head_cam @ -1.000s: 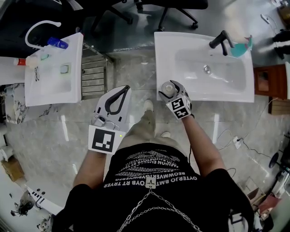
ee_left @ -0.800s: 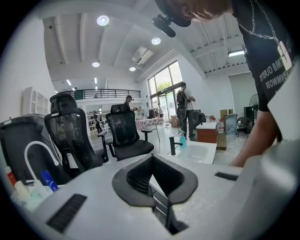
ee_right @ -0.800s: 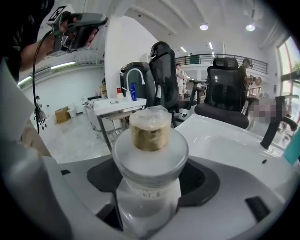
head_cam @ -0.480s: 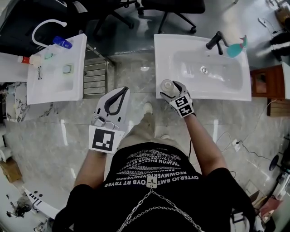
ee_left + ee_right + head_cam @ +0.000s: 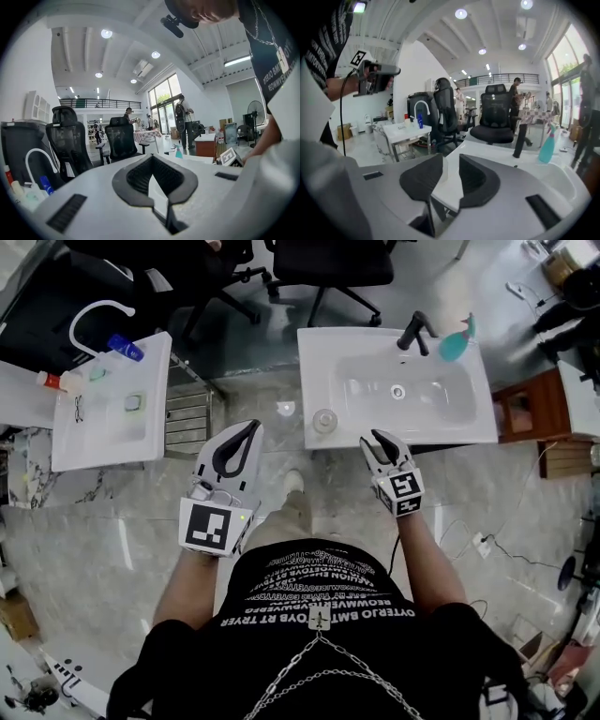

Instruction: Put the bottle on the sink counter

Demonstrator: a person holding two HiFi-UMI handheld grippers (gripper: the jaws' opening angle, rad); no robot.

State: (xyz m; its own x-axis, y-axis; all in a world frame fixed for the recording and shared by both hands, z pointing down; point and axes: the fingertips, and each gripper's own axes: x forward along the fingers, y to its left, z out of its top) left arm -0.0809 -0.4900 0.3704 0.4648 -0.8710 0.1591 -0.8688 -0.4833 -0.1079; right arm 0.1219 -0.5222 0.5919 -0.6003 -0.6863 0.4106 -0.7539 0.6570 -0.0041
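On sink counter (image 5: 315, 357), bottle (image 5: 324, 420) plain from head view; right hand-held gripper (image 5: 375, 439) near, empty jaws closing.

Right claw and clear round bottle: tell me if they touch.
Apart. Head view shows a gap between right claw and clear round bottle; its closing jaws are empty.

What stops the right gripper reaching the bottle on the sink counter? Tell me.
Likely nothing. The bottle stands at the sink counter's front edge, just left of the right gripper, nothing between them. Its empty jaws are closing, so they must open.
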